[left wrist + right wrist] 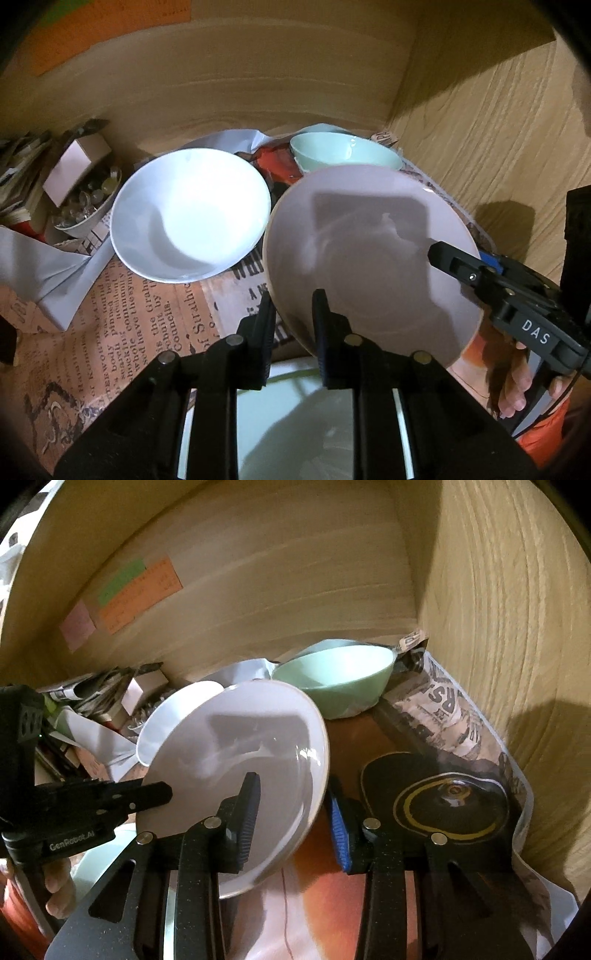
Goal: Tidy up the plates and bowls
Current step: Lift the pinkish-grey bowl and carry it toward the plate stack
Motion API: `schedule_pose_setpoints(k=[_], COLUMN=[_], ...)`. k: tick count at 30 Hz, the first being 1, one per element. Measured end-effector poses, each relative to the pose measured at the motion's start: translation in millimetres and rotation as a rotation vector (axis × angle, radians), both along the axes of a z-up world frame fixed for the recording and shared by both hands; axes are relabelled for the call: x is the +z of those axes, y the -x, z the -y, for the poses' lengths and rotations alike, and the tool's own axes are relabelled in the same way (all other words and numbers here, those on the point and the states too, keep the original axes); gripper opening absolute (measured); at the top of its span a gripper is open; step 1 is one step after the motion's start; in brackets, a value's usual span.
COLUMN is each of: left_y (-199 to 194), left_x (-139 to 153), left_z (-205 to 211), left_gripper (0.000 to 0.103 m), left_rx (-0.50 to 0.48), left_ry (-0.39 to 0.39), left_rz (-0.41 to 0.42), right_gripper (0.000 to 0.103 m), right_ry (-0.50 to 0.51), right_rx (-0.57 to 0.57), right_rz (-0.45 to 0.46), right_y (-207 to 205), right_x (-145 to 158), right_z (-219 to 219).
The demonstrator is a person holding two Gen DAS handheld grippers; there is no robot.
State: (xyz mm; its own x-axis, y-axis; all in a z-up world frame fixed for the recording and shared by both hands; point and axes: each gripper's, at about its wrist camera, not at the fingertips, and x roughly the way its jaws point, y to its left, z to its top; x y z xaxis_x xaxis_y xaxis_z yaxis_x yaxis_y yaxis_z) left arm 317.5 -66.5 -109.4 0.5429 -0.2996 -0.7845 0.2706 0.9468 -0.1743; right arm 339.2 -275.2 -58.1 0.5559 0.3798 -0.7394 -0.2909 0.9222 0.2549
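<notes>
A pale pink plate (369,254) is held tilted above the newspaper-lined shelf; it also shows in the right wrist view (236,753). My left gripper (293,328) is shut on its near rim. My right gripper (291,823) straddles the plate's right rim with its jaws apart, one finger over the plate, the blue-padded finger (340,834) outside; it shows at the right of the left wrist view (443,254). A white bowl (190,214) sits left of the plate. A mint green bowl (343,153) stands behind it, also in the right wrist view (336,679).
A mint plate (295,424) lies below my left gripper. A black lid with a gold ring (447,801) lies at right. A bowl of glass beads (85,206), a box and papers crowd the left. Wooden walls (498,129) close the back and right.
</notes>
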Motion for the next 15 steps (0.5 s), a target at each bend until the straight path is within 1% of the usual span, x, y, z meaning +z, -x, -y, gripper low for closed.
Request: schedule_pose_setpoints(k=[2, 6, 11, 15], left_y=[3, 13, 25, 40], left_x=[3, 8, 14, 21], left_z=[-5, -9, -19, -28], left_gripper=[0.019, 0.019, 0.019, 0.019], left_rx=[0.008, 0.024, 0.033, 0.051], left_ry=[0.021, 0.016, 0.039, 0.042], left_rz=[-0.005, 0.02, 0.029, 0.063], right_gripper=[0.032, 0.032, 0.032, 0.032], right_ry=[-0.004, 0.015, 0.013, 0.005], right_rx=[0.003, 0.02, 0.03, 0.044], right_rz=[0.007, 0.037, 0.042, 0.053], right_y=[4, 12, 19, 27], right_x=[5, 13, 17, 22], right_z=[-1, -9, -13, -20])
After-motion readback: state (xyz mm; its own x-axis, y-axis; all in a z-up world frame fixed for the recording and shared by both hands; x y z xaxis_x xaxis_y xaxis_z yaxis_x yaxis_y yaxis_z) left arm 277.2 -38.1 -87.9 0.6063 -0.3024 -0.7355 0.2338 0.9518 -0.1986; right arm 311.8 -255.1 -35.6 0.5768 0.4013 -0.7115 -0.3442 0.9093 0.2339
